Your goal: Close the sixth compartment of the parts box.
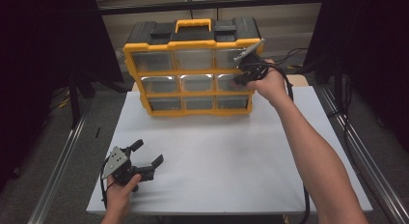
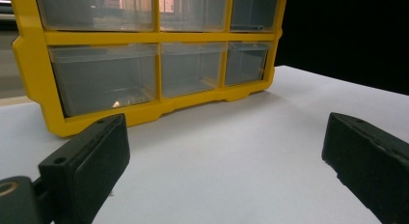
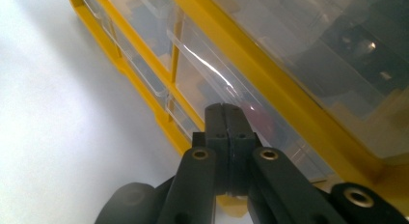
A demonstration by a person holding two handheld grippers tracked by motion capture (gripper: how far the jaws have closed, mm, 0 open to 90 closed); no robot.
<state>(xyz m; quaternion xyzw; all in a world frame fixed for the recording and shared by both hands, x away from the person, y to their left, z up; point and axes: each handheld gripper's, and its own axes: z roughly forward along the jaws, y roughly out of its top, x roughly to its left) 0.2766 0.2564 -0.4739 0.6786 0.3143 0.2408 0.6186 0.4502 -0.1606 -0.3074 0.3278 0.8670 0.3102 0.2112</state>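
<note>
A yellow and black organiser (image 1: 197, 72) with three rows of clear drawers stands upright at the far side of the white tabletop (image 1: 222, 156). My right gripper (image 1: 236, 82) is shut, with its tips at the front of the right drawer in the middle row (image 1: 224, 84). In the right gripper view the two jaws of this gripper (image 3: 224, 110) are pressed flat together against that clear drawer front (image 3: 202, 72), with nothing visible between them. My left gripper (image 1: 148, 152) rests near the front left of the table, open and holding nothing. Seen from the left gripper view, it (image 2: 226, 156) faces the organiser (image 2: 154, 38).
The organiser has a yellow carrying handle (image 1: 193, 25) on top. Black curtains (image 1: 43, 50) hang on both sides. Metal rails (image 1: 62, 161) run along the table's left and right. A cable (image 1: 289, 89) trails from the right gripper down past the forearm.
</note>
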